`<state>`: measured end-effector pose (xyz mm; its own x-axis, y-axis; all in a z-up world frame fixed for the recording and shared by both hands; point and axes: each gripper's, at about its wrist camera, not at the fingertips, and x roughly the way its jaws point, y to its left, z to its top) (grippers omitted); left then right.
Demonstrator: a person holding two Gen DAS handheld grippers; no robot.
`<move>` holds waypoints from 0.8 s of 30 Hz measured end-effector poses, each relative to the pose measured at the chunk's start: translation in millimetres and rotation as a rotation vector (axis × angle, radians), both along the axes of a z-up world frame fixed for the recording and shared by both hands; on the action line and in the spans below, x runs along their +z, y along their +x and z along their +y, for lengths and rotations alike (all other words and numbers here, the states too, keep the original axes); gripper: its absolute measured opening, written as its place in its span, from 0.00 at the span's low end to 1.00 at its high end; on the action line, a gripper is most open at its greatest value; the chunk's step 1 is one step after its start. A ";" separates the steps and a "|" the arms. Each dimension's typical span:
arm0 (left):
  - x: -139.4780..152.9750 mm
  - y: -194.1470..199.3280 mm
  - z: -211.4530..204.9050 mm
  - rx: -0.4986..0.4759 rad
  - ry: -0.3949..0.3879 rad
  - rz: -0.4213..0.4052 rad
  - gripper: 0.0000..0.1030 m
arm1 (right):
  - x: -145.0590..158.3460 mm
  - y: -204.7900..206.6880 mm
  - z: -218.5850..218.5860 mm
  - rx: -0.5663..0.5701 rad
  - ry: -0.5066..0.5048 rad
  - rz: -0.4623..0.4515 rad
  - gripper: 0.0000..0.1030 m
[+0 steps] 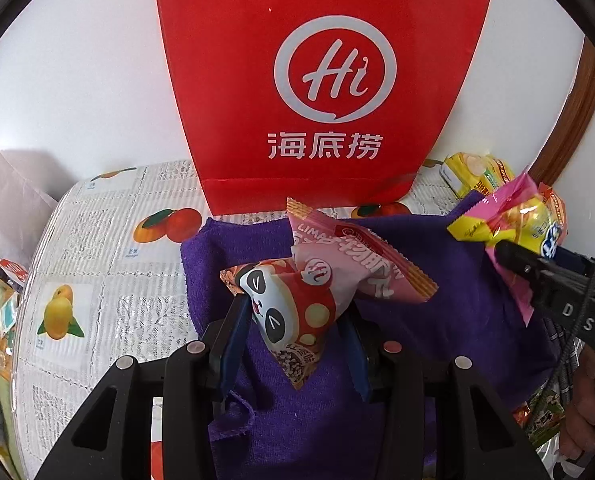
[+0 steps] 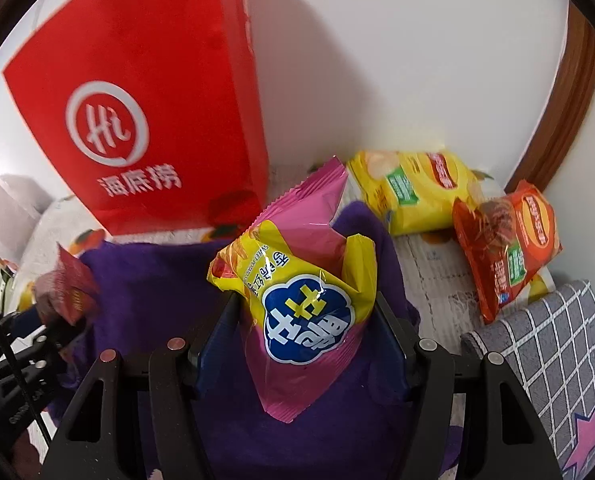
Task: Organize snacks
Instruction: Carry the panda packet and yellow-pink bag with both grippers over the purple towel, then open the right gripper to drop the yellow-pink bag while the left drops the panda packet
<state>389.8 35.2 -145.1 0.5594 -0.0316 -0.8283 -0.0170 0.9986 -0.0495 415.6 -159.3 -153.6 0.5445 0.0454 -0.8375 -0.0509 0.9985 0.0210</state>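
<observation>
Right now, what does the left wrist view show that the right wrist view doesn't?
Only the left wrist view shows the panda snack packet held in the left hand-held gripper, and a pink wafer packet lying on the purple cloth.

Only the right wrist view shows the orange chip bag and the grey checked cushion.

Both show the red Haidilao bag, the yellow chip bag, and the pink-and-yellow snack bag held in the right hand-held gripper.
</observation>
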 end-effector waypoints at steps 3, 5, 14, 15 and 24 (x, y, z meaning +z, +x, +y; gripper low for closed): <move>-0.4 0.2 0.1 -0.005 -0.010 0.005 0.41 | -4.6 0.8 -3.2 -0.004 0.004 0.018 0.63; -0.7 0.4 0.6 -0.001 -0.008 0.005 0.41 | -6.4 0.8 -4.2 -0.009 0.000 0.024 0.63; 2.4 -0.3 3.4 -0.003 -0.027 0.001 0.41 | -17.5 5.1 -2.4 -0.008 -0.002 0.063 0.63; 3.0 -0.6 3.6 -0.003 -0.027 0.000 0.41 | -18.2 5.1 -1.9 -0.008 -0.003 0.065 0.63; 3.0 0.0 3.0 -0.008 -0.027 0.008 0.41 | -24.8 7.9 1.9 -0.011 -0.016 0.089 0.63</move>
<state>389.8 38.2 -142.1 0.5522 -0.0588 -0.8316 -0.0097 0.9970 -0.0769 423.6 -157.4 -178.3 0.4681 0.0260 -0.8833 -0.0389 0.9992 0.0088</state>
